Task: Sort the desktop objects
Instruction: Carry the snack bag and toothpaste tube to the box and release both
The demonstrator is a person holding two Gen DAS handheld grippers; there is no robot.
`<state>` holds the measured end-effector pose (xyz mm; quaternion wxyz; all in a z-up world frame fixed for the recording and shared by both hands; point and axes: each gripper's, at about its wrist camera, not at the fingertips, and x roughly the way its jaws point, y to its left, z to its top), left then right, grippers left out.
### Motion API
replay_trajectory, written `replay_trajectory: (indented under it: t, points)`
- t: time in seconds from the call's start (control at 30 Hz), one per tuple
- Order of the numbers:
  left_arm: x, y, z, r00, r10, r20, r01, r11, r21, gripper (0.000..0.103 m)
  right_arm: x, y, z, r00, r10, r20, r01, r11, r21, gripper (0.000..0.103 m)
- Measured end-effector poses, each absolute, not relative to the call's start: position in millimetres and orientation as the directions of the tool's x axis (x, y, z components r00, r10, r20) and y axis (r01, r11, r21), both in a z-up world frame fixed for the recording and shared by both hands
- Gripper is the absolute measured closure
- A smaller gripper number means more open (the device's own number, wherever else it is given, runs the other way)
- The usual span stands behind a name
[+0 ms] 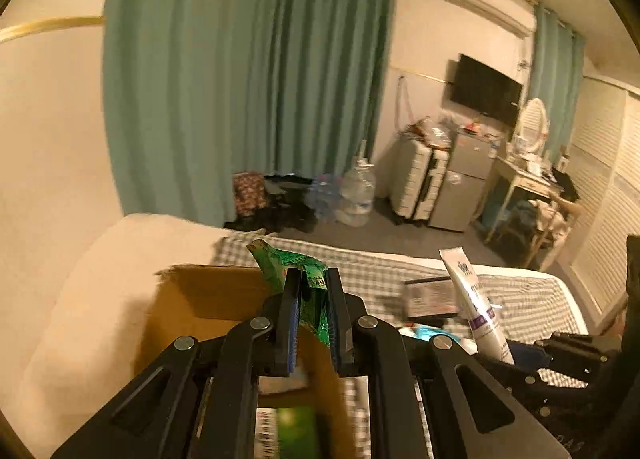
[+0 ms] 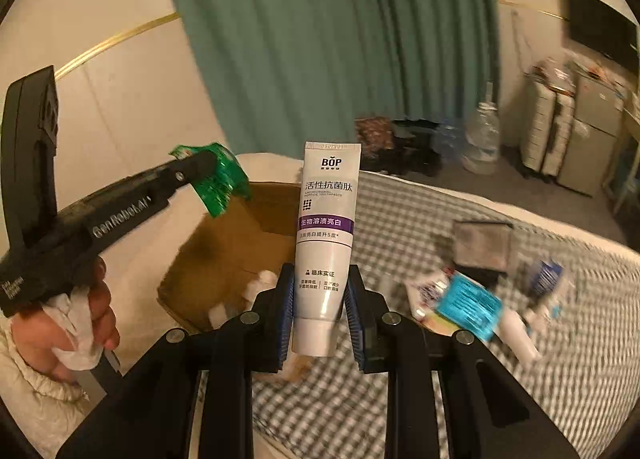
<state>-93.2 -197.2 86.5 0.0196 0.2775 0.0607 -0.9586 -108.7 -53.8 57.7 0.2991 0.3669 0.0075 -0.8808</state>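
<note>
My left gripper (image 1: 313, 291) is shut on a crumpled green packet (image 1: 288, 265) and holds it above an open cardboard box (image 1: 208, 299). The right wrist view shows that left gripper (image 2: 200, 165), the green packet (image 2: 220, 183) and the box (image 2: 236, 243) to the left. My right gripper (image 2: 320, 299) is shut on a white and purple toothpaste tube (image 2: 326, 235), held upright above the checked bedcover (image 2: 400, 379). The tube (image 1: 476, 307) and right gripper (image 1: 516, 355) also show at the right of the left wrist view.
Loose items lie on the bedcover at right: a dark box (image 2: 482, 243), a blue packet (image 2: 468, 309), a small white bottle (image 2: 520, 333). White bottles (image 2: 260, 287) lie inside the cardboard box. A cream pillow (image 1: 80, 299) lies left of the box.
</note>
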Motion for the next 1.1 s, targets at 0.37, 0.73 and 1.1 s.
replay_trajectory:
  t: [0.37,0.73,1.1]
  points:
    - [-126.5,-281.7,3.2,-0.742,-0.051,-0.669,0.176,-0.977,-0.121,0.091,-183.7,-158.5,-4.8,-0.393,-0.534,-0.749,0.566,-0.782,0.261,0.079]
    - [-128.8,-304.6,-39.3,-0.717,-0.022,-0.696,0.196,-0.965,-0.172,0.016,-224.5,-187.1,-43.4,-0.355,-0.523,-0.775,0.53,-0.796,0.294,0.024]
    - [-98.5,-265.7,-16.2,-0.706,-0.105,-0.7,0.193,-0.98,-0.048,0.01,-204.0,-95.6,0.7,-0.52,-0.423,-0.742,0.37,-0.895,0.251,0.024]
